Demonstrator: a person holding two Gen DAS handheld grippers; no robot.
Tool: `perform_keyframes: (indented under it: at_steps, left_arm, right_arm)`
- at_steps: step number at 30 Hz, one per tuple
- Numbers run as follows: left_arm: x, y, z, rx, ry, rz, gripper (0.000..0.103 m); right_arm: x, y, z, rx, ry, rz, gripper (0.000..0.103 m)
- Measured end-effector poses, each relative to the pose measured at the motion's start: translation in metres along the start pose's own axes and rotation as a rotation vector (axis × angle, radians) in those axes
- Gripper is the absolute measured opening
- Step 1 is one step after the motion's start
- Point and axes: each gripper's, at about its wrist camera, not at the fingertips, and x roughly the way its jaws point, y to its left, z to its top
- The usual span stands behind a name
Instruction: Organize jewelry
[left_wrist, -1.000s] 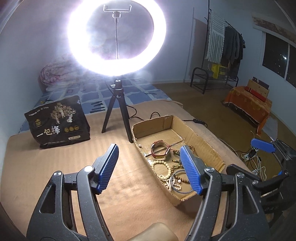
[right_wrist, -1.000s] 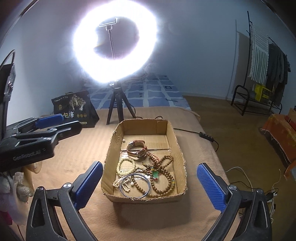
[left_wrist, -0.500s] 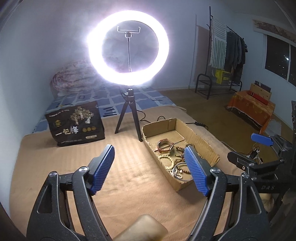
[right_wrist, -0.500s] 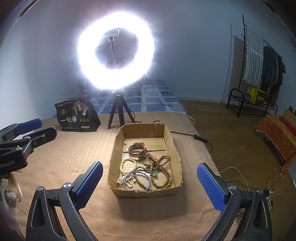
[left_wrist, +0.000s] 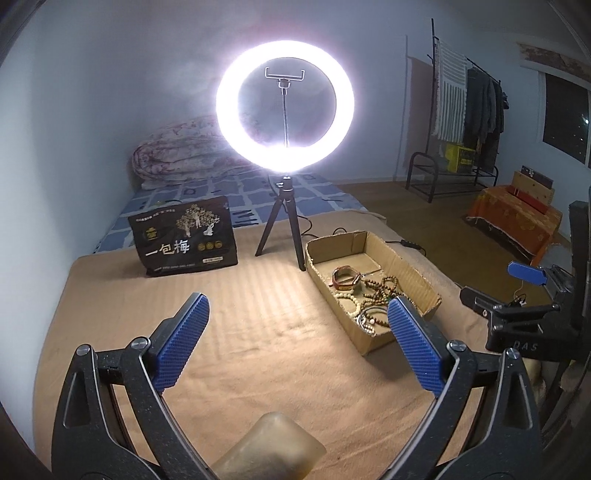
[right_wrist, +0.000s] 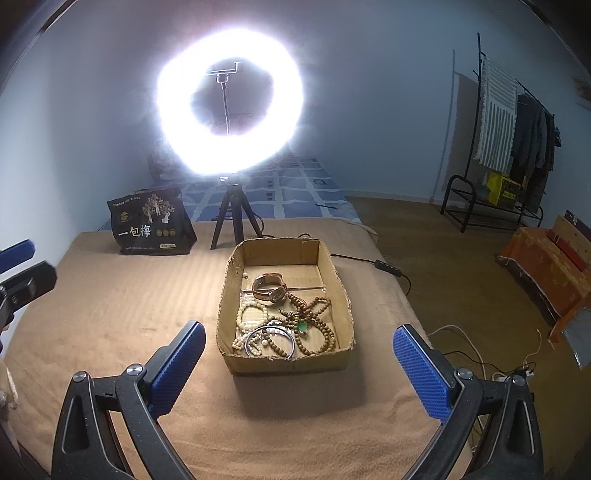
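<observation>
The left gripper (left_wrist: 297, 325) is opening with nothing between its jaws, left of the box (right_wrist: 284, 360). The right gripper (right_wrist: 297, 356) gapes empty, near the box of beads (right_wrist: 314, 325) and a watch (right_wrist: 269, 288).

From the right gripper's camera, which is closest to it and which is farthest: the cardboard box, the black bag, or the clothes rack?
In the right wrist view, starting from the right gripper:
1. Cardboard box, straight ahead, on the tan blanket.
2. Black bag, farther back on the left.
3. Clothes rack, across the room on the right.
</observation>
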Motion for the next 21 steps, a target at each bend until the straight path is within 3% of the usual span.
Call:
perform_keyframes:
  at_steps: [21]
  left_arm:
    - [-0.018,-0.002,-0.009,-0.001,-0.003,0.013,0.100]
  right_arm:
    - [-0.012,-0.004,-0.007,0.014,-0.012,-0.031,0.103]
